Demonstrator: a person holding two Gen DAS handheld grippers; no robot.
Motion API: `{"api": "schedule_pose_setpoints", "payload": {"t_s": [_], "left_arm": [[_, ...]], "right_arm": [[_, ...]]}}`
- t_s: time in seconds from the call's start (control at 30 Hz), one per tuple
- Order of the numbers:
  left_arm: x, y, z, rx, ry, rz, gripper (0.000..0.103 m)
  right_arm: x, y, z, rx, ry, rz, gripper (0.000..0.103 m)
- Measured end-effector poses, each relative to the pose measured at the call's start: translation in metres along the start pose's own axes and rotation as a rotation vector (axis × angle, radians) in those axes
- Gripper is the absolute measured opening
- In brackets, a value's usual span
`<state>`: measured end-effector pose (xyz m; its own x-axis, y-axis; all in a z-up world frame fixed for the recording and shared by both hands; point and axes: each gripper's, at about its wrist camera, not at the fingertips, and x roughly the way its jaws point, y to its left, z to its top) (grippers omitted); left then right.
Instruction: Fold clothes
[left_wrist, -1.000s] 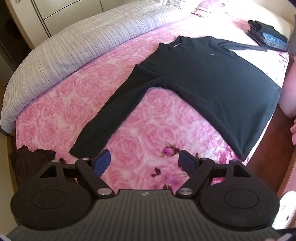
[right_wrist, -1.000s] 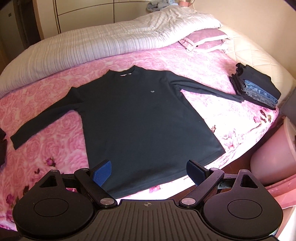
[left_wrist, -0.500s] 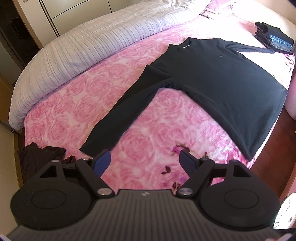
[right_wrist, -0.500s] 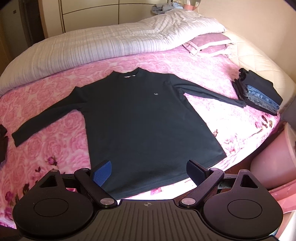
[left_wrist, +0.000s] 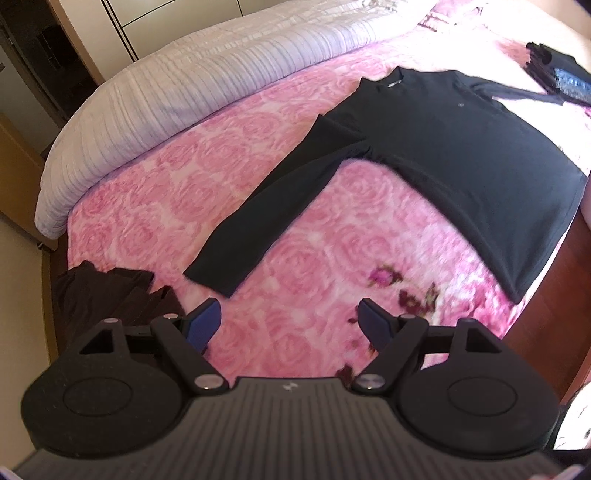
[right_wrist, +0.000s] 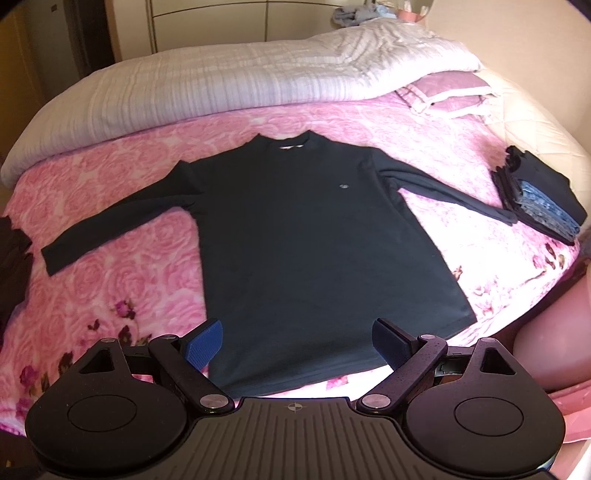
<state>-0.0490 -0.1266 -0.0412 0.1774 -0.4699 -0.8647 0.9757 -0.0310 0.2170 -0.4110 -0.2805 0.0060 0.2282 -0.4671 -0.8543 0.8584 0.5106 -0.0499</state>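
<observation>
Black long-sleeve shirt (right_wrist: 314, 236) flat, front up, on pink rose bedspread (right_wrist: 122, 273), collar toward 12, hem toward 6 in right wrist view. Both sleeves spread out: one ending at 9 (right_wrist: 55, 258), other reaching 3, cuff touching or just short of folded clothes stack (right_wrist: 543, 199) — can't tell which.

Right tongs (right_wrist: 295, 339): wide apart, empty, hovering over shirt hem near the bed edge. Blue pad (right_wrist: 203, 343) visible on the 9 o'clock finger.

Left tongs (left_wrist: 291, 325): wide apart, empty, above bare bedspread just below the sleeve cuff (left_wrist: 214, 273). Not touching fabric.

Left wrist view only: dark crumpled garment (left_wrist: 107, 295) in full at 8, just beside the cuff; wardrobe doors (left_wrist: 155, 22) at 11. Shirt (left_wrist: 461, 155) skewed toward 2, some motion blur.

Right wrist view only: whole shirt outline with small chest logo (right_wrist: 343, 187); pink pillows (right_wrist: 447, 92) at 1; pink rounded object (right_wrist: 550, 347) off the bed edge at 4, kind unclear. Crumpled garment just a sliver at 9.

Both views: rolled white striped quilt (right_wrist: 221, 88) along the far side of the bed.
</observation>
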Motion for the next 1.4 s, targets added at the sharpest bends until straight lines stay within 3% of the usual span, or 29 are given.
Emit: {"api": "schedule_pose_setpoints", "payload": {"t_s": [0.2,0.4,0.47,0.53,0.6,0.83,1.03,1.17,1.2,1.23,1.3,1.4], "left_arm": [[0.011,0.027,-0.028,0.091,0.013,0.080,0.078],[0.046,0.077,-0.047,0.111,0.039,0.112,0.078],[0.062,0.093,-0.048,0.110,0.033,0.102,0.078],[0.078,0.107,-0.047,0.125,0.026,0.089,0.078],[0.096,0.120,-0.045,0.145,0.017,0.078,0.078],[0.155,0.154,-0.036,0.222,-0.032,0.076,0.078],[0.182,0.179,-0.046,0.166,-0.031,0.070,0.078],[0.185,0.193,-0.059,0.103,-0.022,0.072,0.078],[0.183,0.194,-0.061,0.091,-0.020,0.074,0.078],[0.181,0.195,-0.062,0.081,-0.018,0.074,0.078],[0.176,0.198,-0.063,0.062,-0.015,0.075,0.078],[0.170,0.197,-0.060,0.064,-0.019,0.087,0.078]], "right_arm": [[0.021,0.050,0.001,-0.139,-0.028,0.064,0.091],[0.047,0.149,0.013,-0.449,-0.065,0.217,0.090],[0.060,0.186,0.018,-0.539,-0.085,0.269,0.085],[0.080,0.226,0.024,-0.630,-0.078,0.313,0.059],[0.105,0.268,0.027,-0.736,-0.077,0.346,0.051],[0.201,0.392,0.017,-1.096,-0.172,0.414,0.051],[0.286,0.465,-0.015,-1.353,-0.189,0.417,0.051],[0.310,0.483,-0.019,-1.386,-0.214,0.423,0.049],[0.312,0.485,-0.016,-1.374,-0.205,0.430,0.023],[0.315,0.486,-0.012,-1.358,-0.187,0.439,0.005],[0.319,0.488,-0.004,-1.321,-0.151,0.460,0.005],[0.310,0.487,0.019,-1.237,-0.182,0.501,0.005]]}}
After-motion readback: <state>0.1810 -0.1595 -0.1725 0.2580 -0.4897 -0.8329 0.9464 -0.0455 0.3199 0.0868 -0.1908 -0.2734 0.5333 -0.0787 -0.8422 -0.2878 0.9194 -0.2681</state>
